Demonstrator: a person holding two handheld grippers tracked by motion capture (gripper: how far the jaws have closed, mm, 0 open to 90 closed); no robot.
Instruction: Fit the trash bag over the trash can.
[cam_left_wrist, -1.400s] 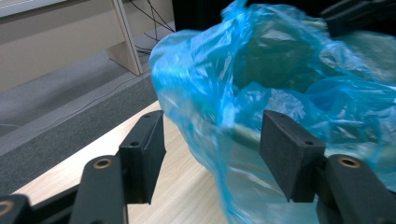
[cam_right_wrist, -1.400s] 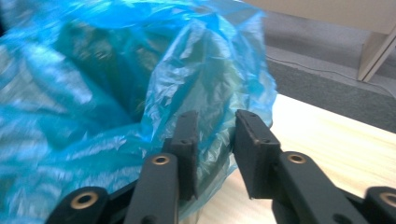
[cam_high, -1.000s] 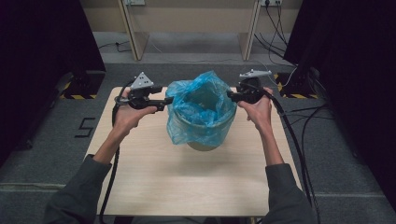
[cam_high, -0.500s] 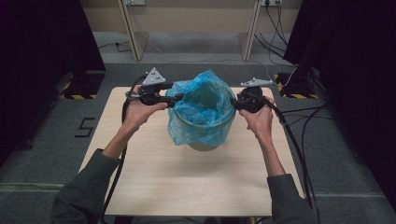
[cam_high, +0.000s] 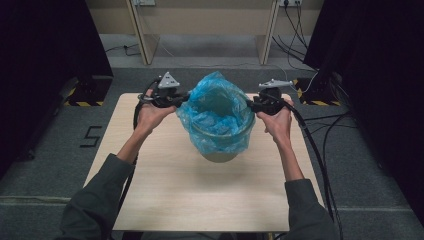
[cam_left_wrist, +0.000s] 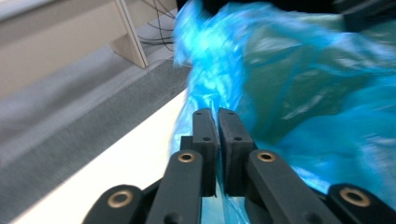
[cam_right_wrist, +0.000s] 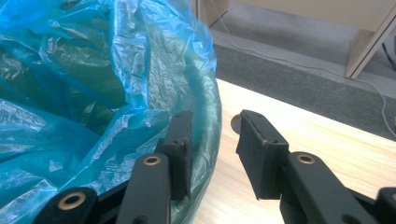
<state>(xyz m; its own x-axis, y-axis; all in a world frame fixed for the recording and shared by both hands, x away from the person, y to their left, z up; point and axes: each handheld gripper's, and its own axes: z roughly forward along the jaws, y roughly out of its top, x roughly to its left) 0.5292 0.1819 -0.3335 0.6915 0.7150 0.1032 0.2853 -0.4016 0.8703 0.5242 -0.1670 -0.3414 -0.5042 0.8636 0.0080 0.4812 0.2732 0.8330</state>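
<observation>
A grey-green bin (cam_high: 220, 155) stands at the middle of the table, lined with a blue plastic bag (cam_high: 217, 114) that drapes over its rim. My left gripper (cam_high: 182, 98) is at the bag's left edge. In the left gripper view its jaws (cam_left_wrist: 217, 115) are shut, with a fold of blue bag (cam_left_wrist: 299, 93) pinched between them. My right gripper (cam_high: 250, 104) is at the bin's right side. In the right gripper view it (cam_right_wrist: 215, 125) stands open astride the bag-covered rim (cam_right_wrist: 209, 116), one jaw inside the bin and the other outside over the table.
The pale wooden table (cam_high: 200, 190) has bare room in front of the bin. Cables (cam_high: 320, 150) trail off the right edge to the grey floor. A wooden bench's legs (cam_high: 145, 45) stand behind the table, and dark curtains hang on both sides.
My left gripper has moved right and towards the far side, up to the bag's left edge, and now pinches it. The right gripper has barely moved.
</observation>
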